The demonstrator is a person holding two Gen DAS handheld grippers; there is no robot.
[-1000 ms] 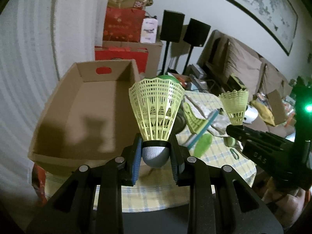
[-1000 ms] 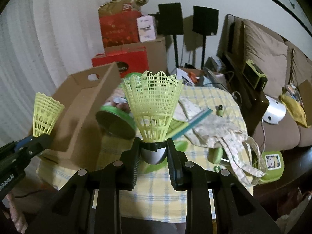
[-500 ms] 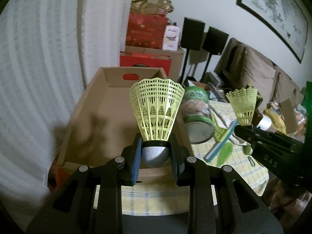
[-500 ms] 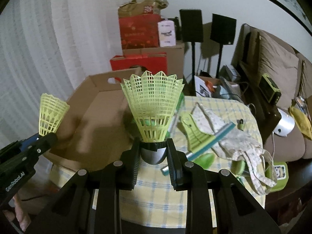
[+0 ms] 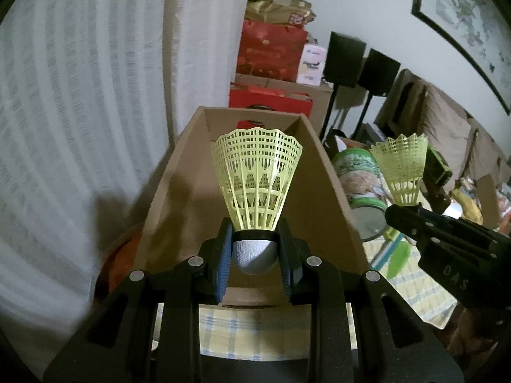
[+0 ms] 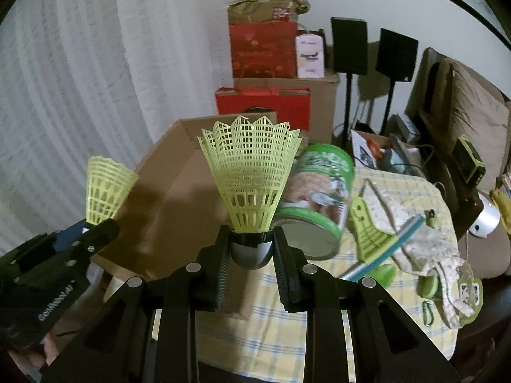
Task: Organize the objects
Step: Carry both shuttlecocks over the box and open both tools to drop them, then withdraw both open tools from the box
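Observation:
My left gripper [image 5: 255, 249] is shut on the grey cork of a yellow shuttlecock [image 5: 257, 178], skirt pointing up, in front of the near end of an open cardboard box [image 5: 329, 191]. My right gripper [image 6: 250, 249] is shut on a second yellow shuttlecock [image 6: 250, 172] by its cork. That one hangs over the yellow checked tablecloth [image 6: 281, 328], to the right of the box [image 6: 166, 204]. In the left wrist view the right gripper [image 5: 402, 210] and its shuttlecock [image 5: 404, 169] show at right. The right wrist view has the left gripper's shuttlecock [image 6: 105, 188] at left.
A green tin can [image 6: 319, 198] lies on its side next to the box. A green squeegee [image 6: 377, 239], a patterned cloth bag [image 6: 424, 249] and small green items lie on the cloth at right. Red boxes [image 6: 265, 51], speakers [image 6: 349, 46] and a sofa [image 6: 472, 118] stand behind; a curtain [image 5: 80, 127] hangs at left.
Both grippers have swung left with their shuttlecocks. The box has come to sit straight ahead of the left gripper, and the tin can has come into fuller view beside the right one.

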